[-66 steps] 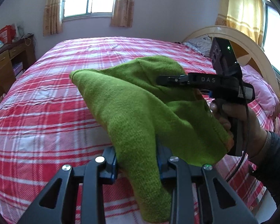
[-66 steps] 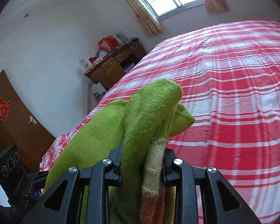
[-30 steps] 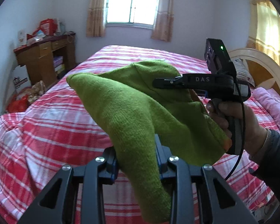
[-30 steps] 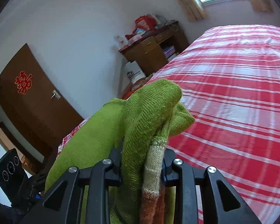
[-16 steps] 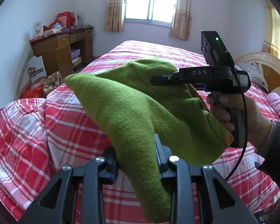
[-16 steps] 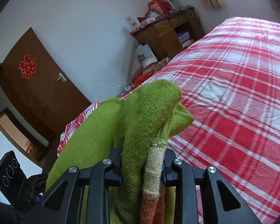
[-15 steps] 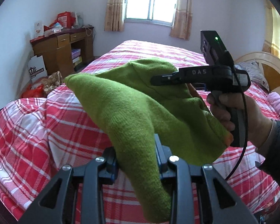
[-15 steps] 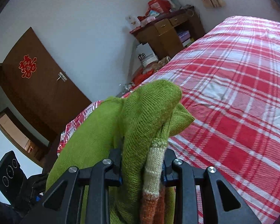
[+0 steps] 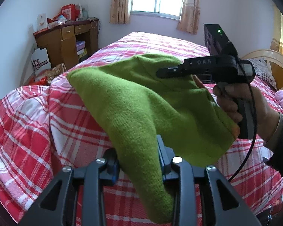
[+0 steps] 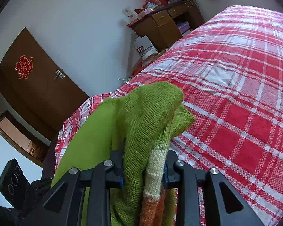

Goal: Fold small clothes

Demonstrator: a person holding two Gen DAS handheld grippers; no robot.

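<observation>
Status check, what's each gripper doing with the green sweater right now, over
Left gripper shut on sweater. Right gripper shut on it too. Sweater held bunched in the air above the bed, not laid flat. Nothing in the way.

The sweater (image 9: 141, 101) is held above the bed (image 9: 47, 128) between left gripper (image 9: 139, 162) and right gripper (image 9: 160, 73); a desk (image 9: 66, 37) stands left.

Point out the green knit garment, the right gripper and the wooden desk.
green knit garment (image 9: 134, 101): left wrist view, on its broad upper face.
right gripper (image 9: 161, 72): left wrist view, at its fingertips against the knit.
wooden desk (image 9: 66, 37): left wrist view, on its drawer front.
</observation>
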